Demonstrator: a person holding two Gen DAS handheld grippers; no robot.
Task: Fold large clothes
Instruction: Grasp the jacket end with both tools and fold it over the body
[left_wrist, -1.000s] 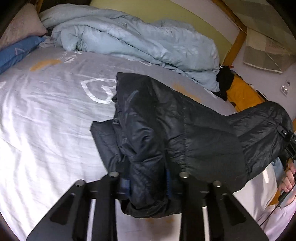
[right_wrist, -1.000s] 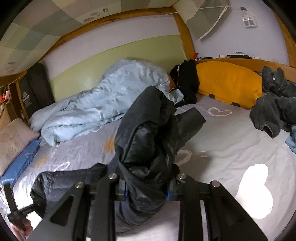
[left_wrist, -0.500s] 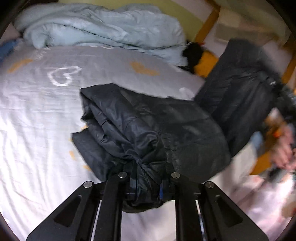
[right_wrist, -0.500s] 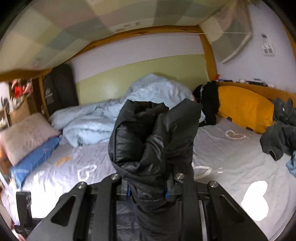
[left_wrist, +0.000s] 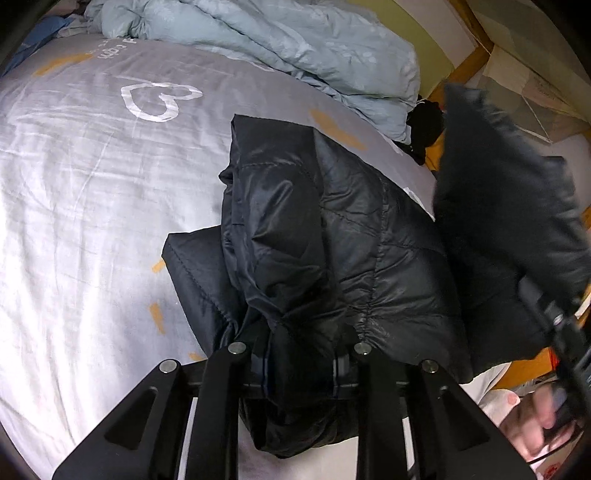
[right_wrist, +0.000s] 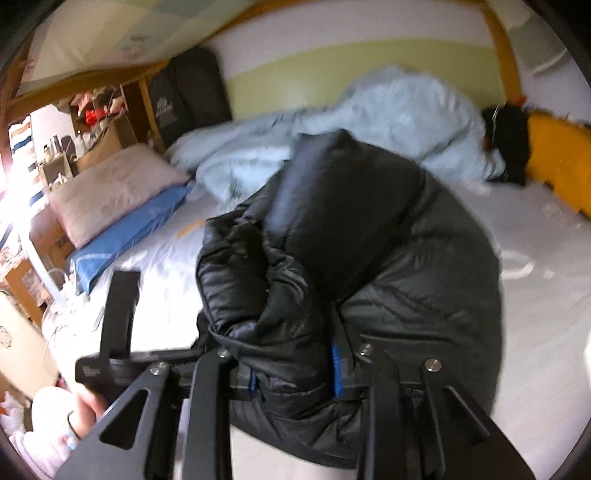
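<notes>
Both tools, left (left_wrist: 299, 365) and right (right_wrist: 295, 373), are opening around bunched black jacket (left_wrist: 332, 240) (over the bed (left_wrist: 74, 184)).

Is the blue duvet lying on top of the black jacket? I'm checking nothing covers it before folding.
No: in the left wrist view the blue duvet sits bunched further back on the bed, apart from the black jacket.

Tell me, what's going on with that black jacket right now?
Left gripper and right gripper: jaws opening, padded fabric bunched between both. Black puffer jacket bundled over grey bedsheet. Blue duvet heaped beyond, not obstructing.
</notes>
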